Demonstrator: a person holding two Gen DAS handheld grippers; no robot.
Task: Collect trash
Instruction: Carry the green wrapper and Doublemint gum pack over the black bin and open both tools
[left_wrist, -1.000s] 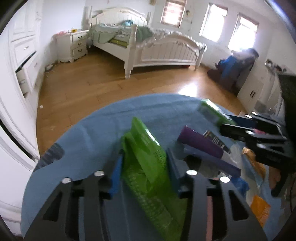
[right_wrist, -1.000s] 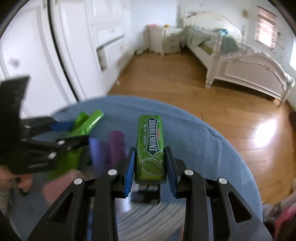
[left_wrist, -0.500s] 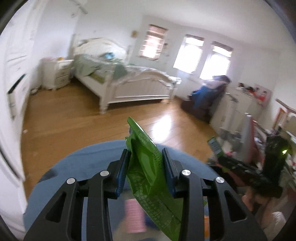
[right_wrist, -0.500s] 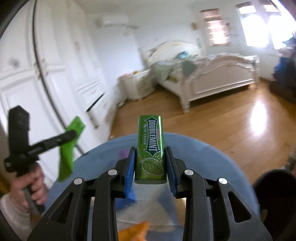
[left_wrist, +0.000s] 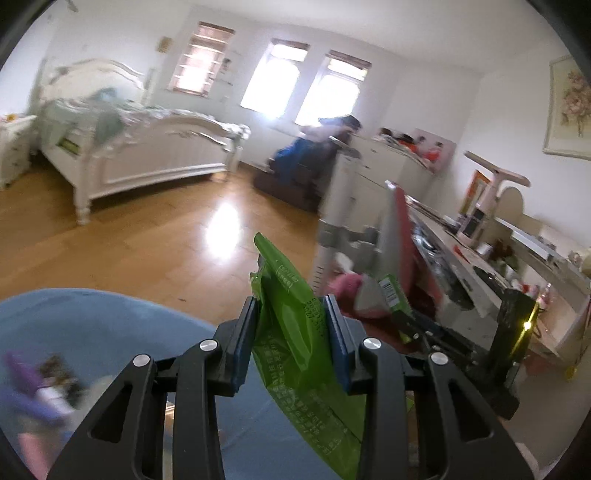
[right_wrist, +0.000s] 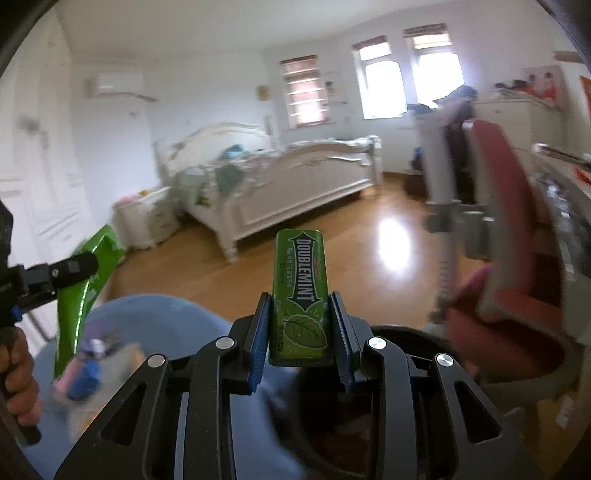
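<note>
Left gripper (left_wrist: 291, 339) is clamping a crumpled green wrapper (left_wrist: 295, 332) between its blue pads, part-closed, and we are seeing the right gripper (right_wrist: 299, 334) pinching a green Doublemint gum pack (right_wrist: 300, 295) upright the same way. Just below both we are reading the round blue tablecloth (left_wrist: 92, 325) with blurred litter on it, and a dark bin opening (right_wrist: 399, 336) is sitting under the right gripper beside a red chair (right_wrist: 517, 236). Farther back we are looking across the wood floor (left_wrist: 147, 240) to a white bed (left_wrist: 147, 158) and bright windows (left_wrist: 295, 88).
</note>
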